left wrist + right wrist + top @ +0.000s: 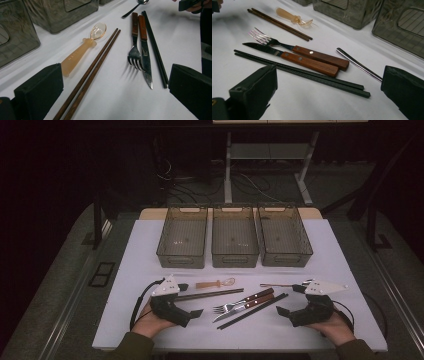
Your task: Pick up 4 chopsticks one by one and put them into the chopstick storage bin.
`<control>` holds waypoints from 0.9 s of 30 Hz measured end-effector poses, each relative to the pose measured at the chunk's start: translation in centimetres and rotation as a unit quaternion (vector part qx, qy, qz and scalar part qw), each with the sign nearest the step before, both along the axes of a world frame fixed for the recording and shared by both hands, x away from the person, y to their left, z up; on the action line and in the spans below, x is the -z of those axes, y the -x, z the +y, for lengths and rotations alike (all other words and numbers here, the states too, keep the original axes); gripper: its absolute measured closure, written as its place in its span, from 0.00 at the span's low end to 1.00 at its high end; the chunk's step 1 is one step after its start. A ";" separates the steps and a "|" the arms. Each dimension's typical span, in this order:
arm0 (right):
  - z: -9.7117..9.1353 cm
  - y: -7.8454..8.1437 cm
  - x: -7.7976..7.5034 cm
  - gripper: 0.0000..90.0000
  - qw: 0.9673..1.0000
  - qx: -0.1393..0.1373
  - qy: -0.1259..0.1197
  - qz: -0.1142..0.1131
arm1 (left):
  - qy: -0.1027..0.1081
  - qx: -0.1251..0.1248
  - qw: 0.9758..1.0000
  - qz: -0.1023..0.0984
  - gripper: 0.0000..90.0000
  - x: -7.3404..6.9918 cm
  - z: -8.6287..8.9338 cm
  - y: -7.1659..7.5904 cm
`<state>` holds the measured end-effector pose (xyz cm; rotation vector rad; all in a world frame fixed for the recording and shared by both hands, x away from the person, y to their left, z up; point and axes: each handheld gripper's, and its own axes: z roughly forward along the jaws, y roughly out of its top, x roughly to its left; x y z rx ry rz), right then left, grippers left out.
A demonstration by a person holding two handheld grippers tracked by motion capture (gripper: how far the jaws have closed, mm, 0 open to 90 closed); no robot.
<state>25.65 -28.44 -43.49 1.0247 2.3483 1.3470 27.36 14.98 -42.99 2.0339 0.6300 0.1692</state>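
No text can be read. The amber plastic spoon (pixel 79 51) bears small raised lettering along its handle in the left gripper view, too small and faint to make out.

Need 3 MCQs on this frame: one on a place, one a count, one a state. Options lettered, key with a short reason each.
1. Where does the amber spoon lie?
A. in the middle bin
B. on the table, beside the brown chopsticks
C. across the knife

2. How many bins stand in the row at the back of the table?
A. two
B. three
C. four

3. What state are the left tongs and the right tongs in?
A. both open, holding nothing
B. left shut on the fork
C. right shut on the black chopsticks

Key:
1 B: the left gripper view shows the spoon flat on the white surface next to the brown pair.
2 B: the high view shows three side by side.
3 A: each gripper view shows its jaws wide apart, with the cutlery lying untouched beyond them.
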 end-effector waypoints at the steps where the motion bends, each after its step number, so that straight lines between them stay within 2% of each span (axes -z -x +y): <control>1: 0.0 0.0 0.0 0.01 1.000 -0.001 0.000 0.000 | -0.003 0.001 1.000 -0.002 0.00 0.0 0.0 0.0; 13: 0.1 -0.3 0.1 0.01 1.000 -0.008 0.003 0.002 | -0.005 -0.003 1.000 0.003 0.00 0.0 0.6 -0.2; 15: 0.3 -0.4 0.0 0.01 1.000 -0.010 0.007 0.004 | -0.007 -0.001 1.000 0.002 0.00 0.0 0.6 -0.2; 19: 0.5 -0.5 -0.2 0.01 0.999 -0.012 0.031 0.017 | -0.010 0.004 1.000 0.003 0.00 0.1 0.5 0.0; 21: 0.6 -0.6 -0.3 0.05 0.999 -0.014 0.033 0.015 | -0.012 0.007 1.000 0.003 0.00 0.1 0.5 -0.1; 23: 0.7 -1.2 -0.5 0.16 0.999 -0.019 0.039 0.018 | -0.009 0.005 1.000 0.006 0.00 0.1 0.6 -0.1; 25: 0.6 -1.5 -0.6 0.18 0.999 -0.015 0.039 0.019 | -0.010 0.005 1.000 0.006 0.00 0.1 0.6 -0.1; 27: 0.5 -1.9 -0.7 0.25 0.999 -0.010 0.038 0.024 | -0.009 0.004 1.000 0.006 0.00 0.0 0.6 -0.1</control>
